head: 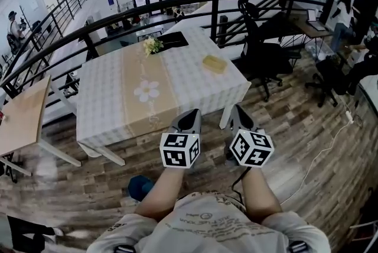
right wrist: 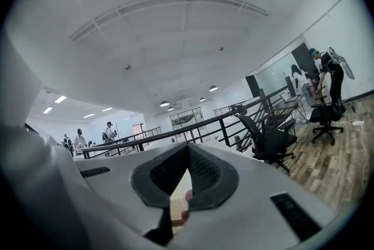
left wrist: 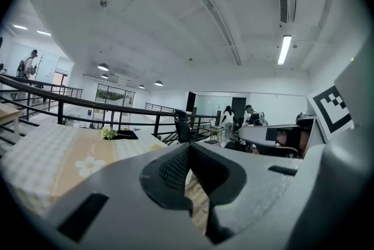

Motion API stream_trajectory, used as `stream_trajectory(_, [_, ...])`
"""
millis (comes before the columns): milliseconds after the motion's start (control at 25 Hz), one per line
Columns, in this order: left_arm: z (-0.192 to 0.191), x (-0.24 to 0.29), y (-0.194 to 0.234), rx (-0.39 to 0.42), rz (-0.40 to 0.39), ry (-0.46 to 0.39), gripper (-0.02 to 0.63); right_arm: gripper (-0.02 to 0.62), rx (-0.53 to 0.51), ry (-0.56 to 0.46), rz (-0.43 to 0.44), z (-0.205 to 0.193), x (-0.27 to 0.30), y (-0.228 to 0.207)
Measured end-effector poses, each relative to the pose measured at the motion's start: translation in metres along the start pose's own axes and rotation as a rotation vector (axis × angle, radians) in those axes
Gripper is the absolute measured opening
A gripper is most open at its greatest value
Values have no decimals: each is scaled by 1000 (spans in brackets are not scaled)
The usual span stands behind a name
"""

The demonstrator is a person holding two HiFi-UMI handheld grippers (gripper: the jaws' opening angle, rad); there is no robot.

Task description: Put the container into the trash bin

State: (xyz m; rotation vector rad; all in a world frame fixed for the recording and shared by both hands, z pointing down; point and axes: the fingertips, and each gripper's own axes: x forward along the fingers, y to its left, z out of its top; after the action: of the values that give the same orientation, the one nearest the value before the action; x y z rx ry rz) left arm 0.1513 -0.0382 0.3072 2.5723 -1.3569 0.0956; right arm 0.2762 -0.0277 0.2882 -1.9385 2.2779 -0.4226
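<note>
- The left gripper [head: 190, 118] and right gripper [head: 240, 117] are both pressed together with nothing between the jaws. They are held side by side at the near edge of the table [head: 106, 104].
- The yellow container [head: 214, 63] lies on the tablecloth straight ahead, well apart from both and close to the table's right-hand edge.
- It sits about midway between the two lines of reach, so neither hand is clearly nearer.
- Its long axis seems to run crosswise, so a straight forward reach looks right.
- No trash bin can be made out.
</note>
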Motion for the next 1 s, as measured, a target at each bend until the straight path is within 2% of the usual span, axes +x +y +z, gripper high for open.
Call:
stream_trajectory(240, [-11, -9, 34, 3, -19, 20, 5, 2, 12, -9, -29, -18, 10, 24])
stream_trajectory(440, [-7, -1, 44, 3, -32, 22, 5, 2, 7, -15, -45, -13, 22, 25])
stream_trajectory(720, [-12, 35, 57, 6, -31, 37, 5, 2, 20, 4, -43, -18, 61, 5])
stream_trajectory(1000, [-1, 104, 67, 14, -11, 34, 5, 2, 25, 13, -19, -8, 122, -36])
